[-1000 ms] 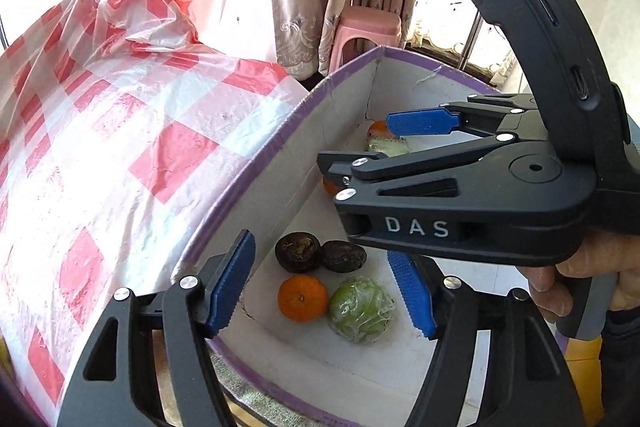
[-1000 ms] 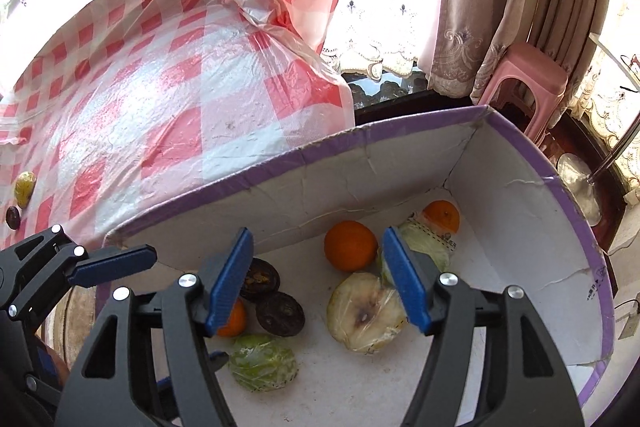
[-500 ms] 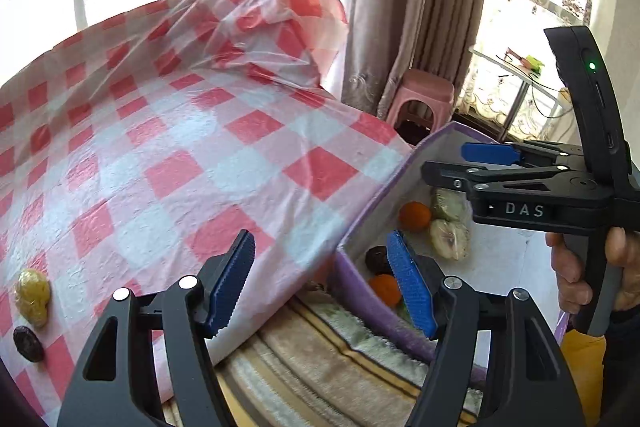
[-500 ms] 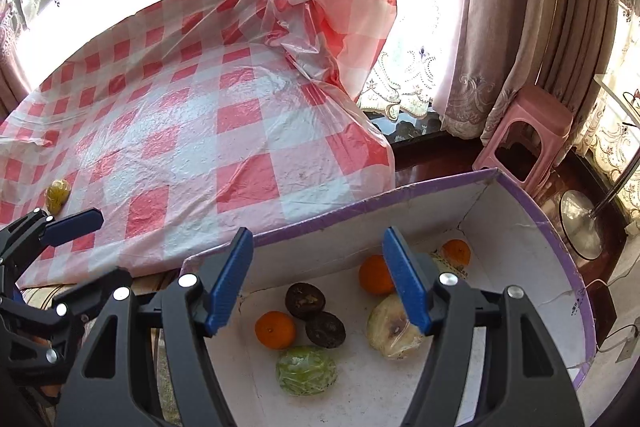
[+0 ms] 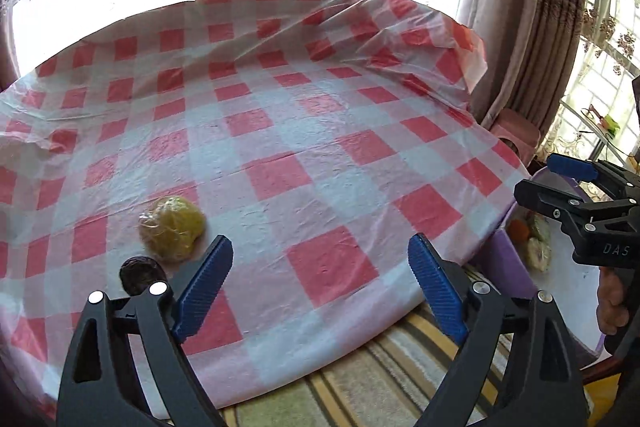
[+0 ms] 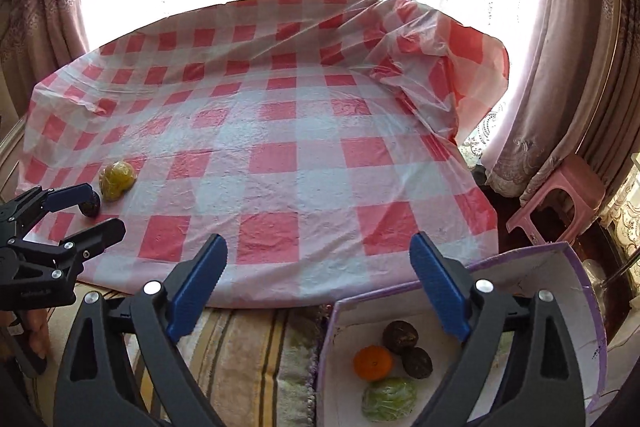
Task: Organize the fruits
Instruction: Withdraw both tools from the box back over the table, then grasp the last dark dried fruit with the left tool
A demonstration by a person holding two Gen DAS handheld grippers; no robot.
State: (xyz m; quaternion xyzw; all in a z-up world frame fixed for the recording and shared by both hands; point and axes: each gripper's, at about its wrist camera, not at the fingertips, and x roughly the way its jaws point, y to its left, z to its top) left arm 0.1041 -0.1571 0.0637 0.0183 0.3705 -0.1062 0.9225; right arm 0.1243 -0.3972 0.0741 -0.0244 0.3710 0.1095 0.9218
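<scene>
A yellow wrapped fruit [image 5: 172, 229] and a dark round fruit [image 5: 141, 275] lie on the red-checked tablecloth [image 5: 304, 147], just left of my left gripper [image 5: 320, 281], which is open and empty. Both also show in the right wrist view: the yellow fruit [image 6: 116, 180] and the dark fruit [image 6: 91, 207]. My right gripper [image 6: 318, 285] is open and empty above the near edge of the purple-rimmed box [image 6: 576, 267]. The box holds an orange [image 6: 373, 363], two dark fruits [image 6: 400, 336], and a green wrapped fruit [image 6: 389, 398].
A striped cloth [image 6: 256, 359] covers the seat below the table's front edge. A pink stool [image 6: 560, 201] and curtains [image 6: 580, 67] stand at the right. The tablecloth bunches up at the far right corner [image 6: 440, 43].
Both grippers have pulled back and up from the box. The left one has swung left over the table, bringing the two fruits on the cloth near its left finger.
</scene>
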